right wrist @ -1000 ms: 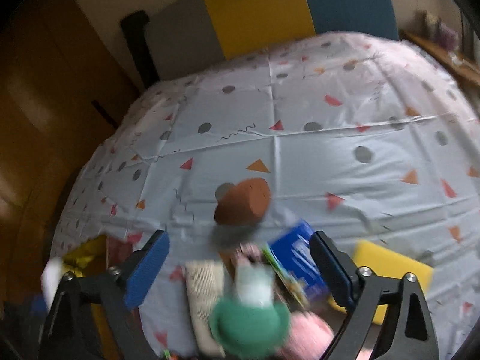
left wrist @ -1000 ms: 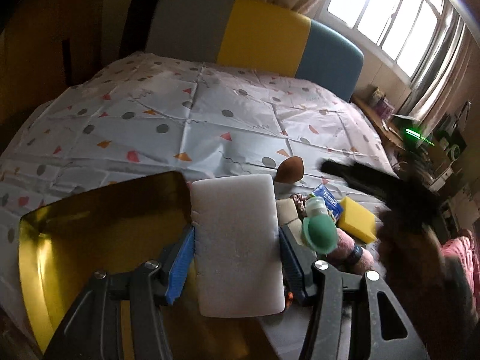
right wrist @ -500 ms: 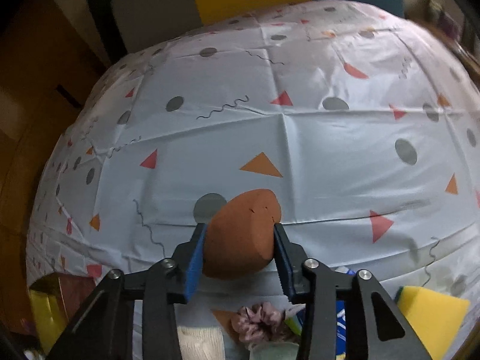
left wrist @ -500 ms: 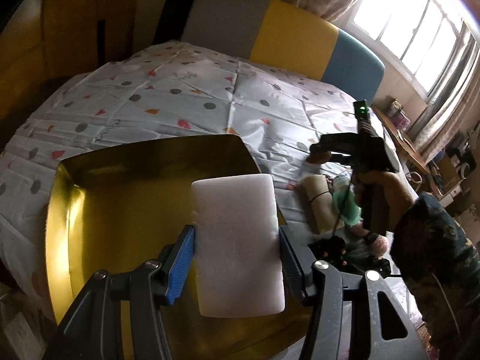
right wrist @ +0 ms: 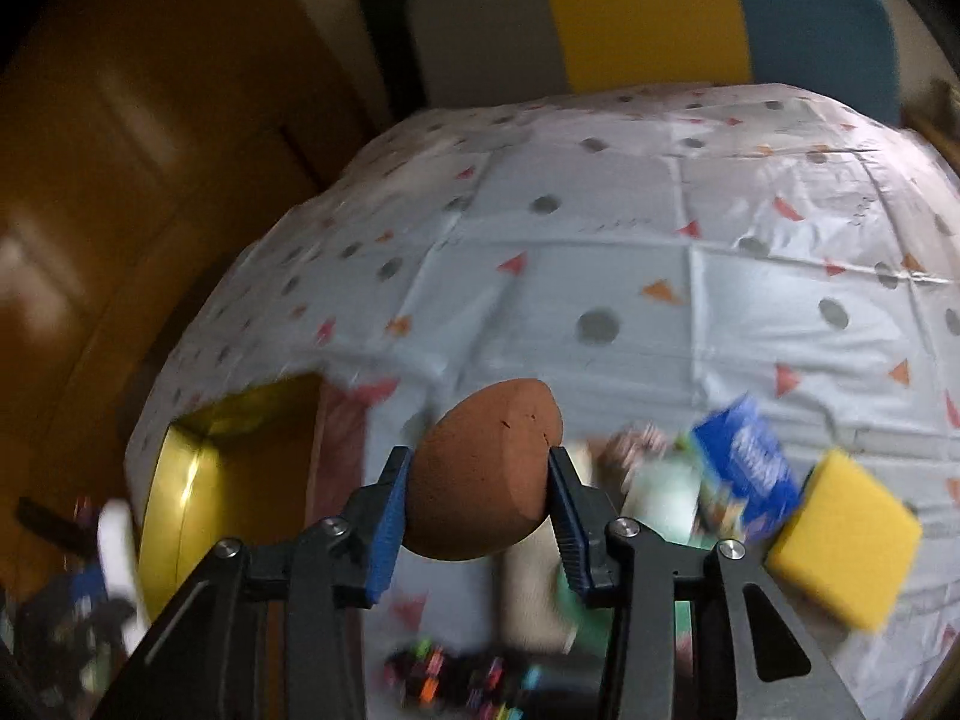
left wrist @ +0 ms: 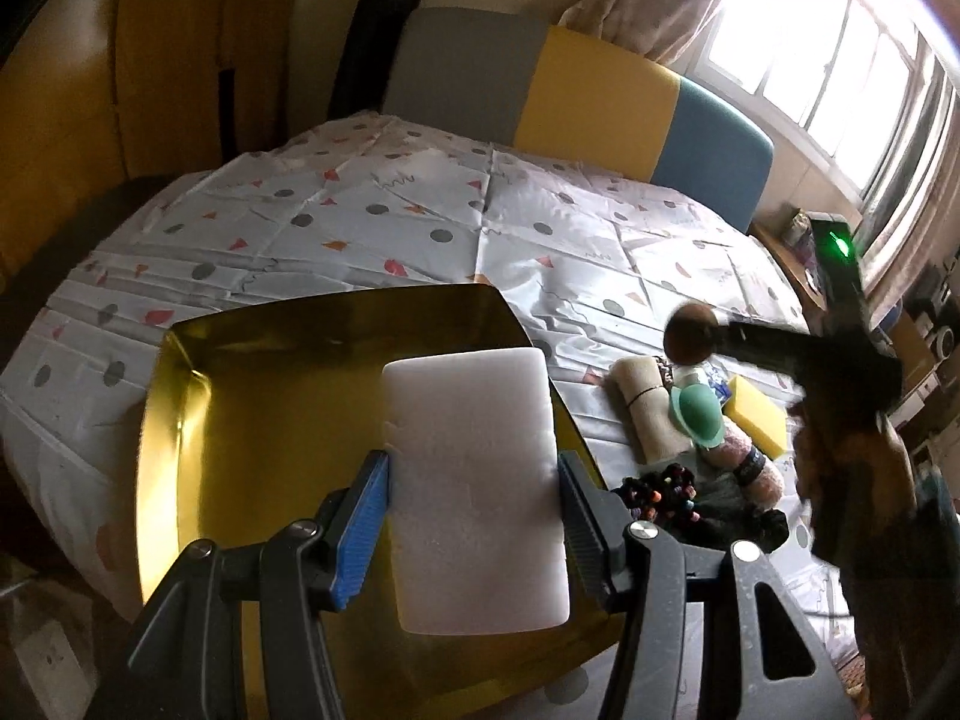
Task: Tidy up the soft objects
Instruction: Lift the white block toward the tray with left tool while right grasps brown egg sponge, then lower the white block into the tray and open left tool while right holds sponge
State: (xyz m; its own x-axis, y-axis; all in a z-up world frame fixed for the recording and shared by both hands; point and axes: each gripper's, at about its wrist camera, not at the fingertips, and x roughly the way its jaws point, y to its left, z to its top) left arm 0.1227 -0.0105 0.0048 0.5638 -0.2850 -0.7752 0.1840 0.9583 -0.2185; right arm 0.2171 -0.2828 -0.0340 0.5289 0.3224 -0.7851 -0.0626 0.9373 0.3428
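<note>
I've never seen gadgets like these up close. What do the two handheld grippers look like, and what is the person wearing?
Both the left gripper and right gripper are black, angular frames with silver bolts and ribbed blue pads. A green light glows atop the right one. The sleeve looks dark and patterned.

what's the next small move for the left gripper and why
Probably lower the left gripper and release: it holds the white sponge directly over the gold tray, which shows nothing lying in it. The right gripper, holding the brown sponge, is off to the side.
</note>
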